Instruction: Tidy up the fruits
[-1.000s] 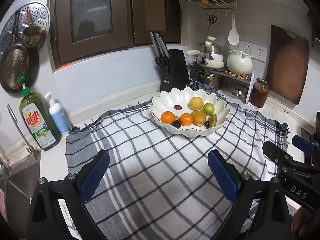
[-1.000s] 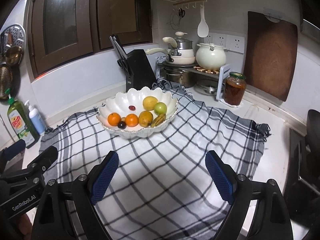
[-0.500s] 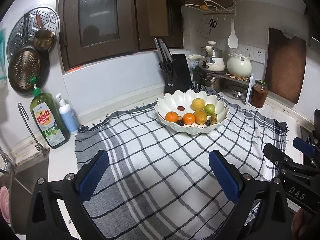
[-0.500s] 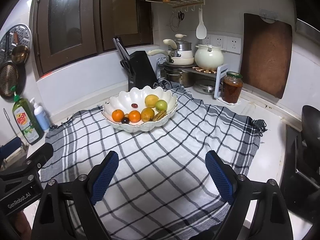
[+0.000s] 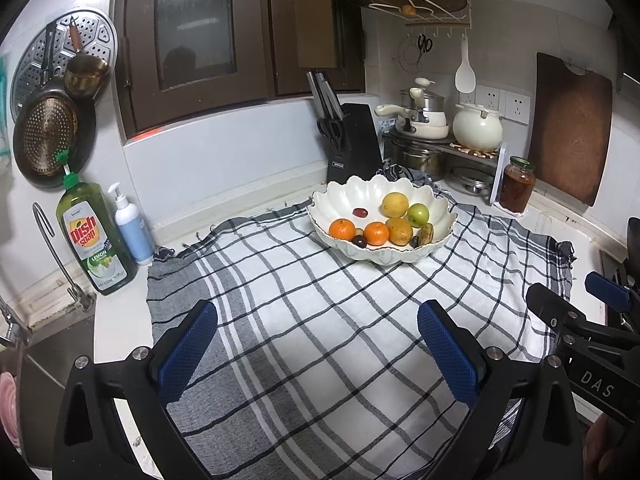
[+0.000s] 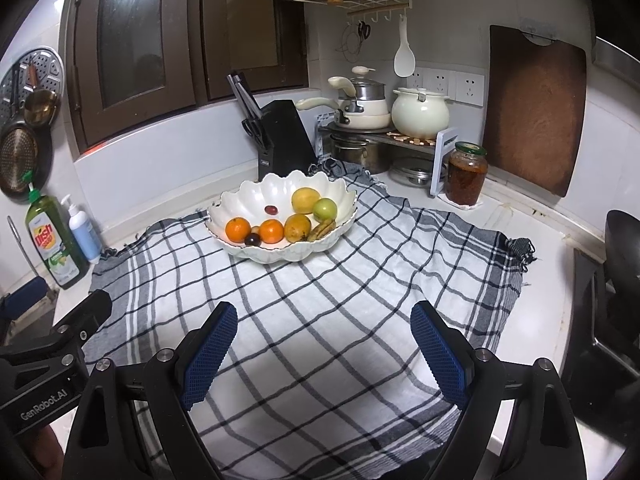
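A white scalloped bowl (image 5: pixel 340 200) (image 6: pixel 248 196) stands at the far side of a checked cloth (image 5: pixel 320 320) (image 6: pixel 320 300). It holds two oranges (image 5: pixel 342 228) (image 6: pixel 238 229), two yellow fruits (image 5: pixel 395 204) (image 6: pixel 305 199), a green apple (image 5: pixel 417 214) (image 6: pixel 325 209), a red grape (image 5: pixel 359 212) (image 6: pixel 271 210), a dark plum (image 5: pixel 361 242) (image 6: pixel 252 239) and a small banana (image 5: pixel 426 234) (image 6: pixel 321 229). My left gripper (image 5: pixel 318 354) is open and empty, well short of the bowl. My right gripper (image 6: pixel 322 354) is open and empty, also well short. Each gripper shows at the edge of the other's view.
Dish soap (image 5: pixel 94 236) and a pump bottle (image 5: pixel 132 224) stand left by the sink tap (image 5: pixel 52 248). A knife block (image 5: pixel 352 144), pots on a rack (image 5: pixel 424 128), a jar (image 5: pixel 517 184) and a cutting board (image 5: pixel 570 136) line the back. A stove (image 6: pixel 612 300) lies to the right.
Both grippers have drawn back and risen from the bowl, so it looks smaller and farther. Both stay open and empty.
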The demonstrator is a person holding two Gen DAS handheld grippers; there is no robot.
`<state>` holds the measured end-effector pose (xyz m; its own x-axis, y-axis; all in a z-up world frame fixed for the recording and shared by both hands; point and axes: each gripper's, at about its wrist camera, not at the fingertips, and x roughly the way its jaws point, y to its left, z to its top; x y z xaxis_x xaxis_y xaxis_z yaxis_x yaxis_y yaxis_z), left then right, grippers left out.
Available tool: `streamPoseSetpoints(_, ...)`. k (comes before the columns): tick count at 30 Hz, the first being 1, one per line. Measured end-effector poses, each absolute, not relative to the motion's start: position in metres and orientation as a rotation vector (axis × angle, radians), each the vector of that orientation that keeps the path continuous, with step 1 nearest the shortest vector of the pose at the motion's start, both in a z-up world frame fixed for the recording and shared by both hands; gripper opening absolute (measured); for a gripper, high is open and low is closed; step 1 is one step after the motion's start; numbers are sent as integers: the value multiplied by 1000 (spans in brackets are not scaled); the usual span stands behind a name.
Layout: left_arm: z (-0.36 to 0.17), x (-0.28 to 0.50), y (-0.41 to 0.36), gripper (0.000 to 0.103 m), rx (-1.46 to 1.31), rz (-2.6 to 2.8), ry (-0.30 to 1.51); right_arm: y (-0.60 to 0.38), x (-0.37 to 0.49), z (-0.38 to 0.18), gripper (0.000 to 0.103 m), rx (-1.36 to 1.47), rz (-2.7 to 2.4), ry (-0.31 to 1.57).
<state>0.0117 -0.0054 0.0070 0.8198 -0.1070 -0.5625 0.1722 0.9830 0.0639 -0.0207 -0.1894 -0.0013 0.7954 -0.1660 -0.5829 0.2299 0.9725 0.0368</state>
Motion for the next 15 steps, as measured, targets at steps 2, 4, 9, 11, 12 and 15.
streamPoseSetpoints(2,7,13,-6,102,114,-152,596,-190,-21,-1,89,110,-210,616)
streamPoseSetpoints(4,7,14,-6,103,114,-153,597,-191,-20,-1,89,109,-212,613)
streamPoseSetpoints(9,6,14,-8,103,114,-152,599,-189,-20,-1,89,108,-213,613)
streamPoseSetpoints(11,6,15,-9,103,113,-153,604,-189,-20,-1,89,108,-212,615)
streamPoseSetpoints(12,5,16,-9,103,114,-154,606,-190,-20,-1,89,109,-211,615)
streamPoseSetpoints(15,4,17,-11,103,120,-156,616,-187,-20,-1,89,113,-207,619)
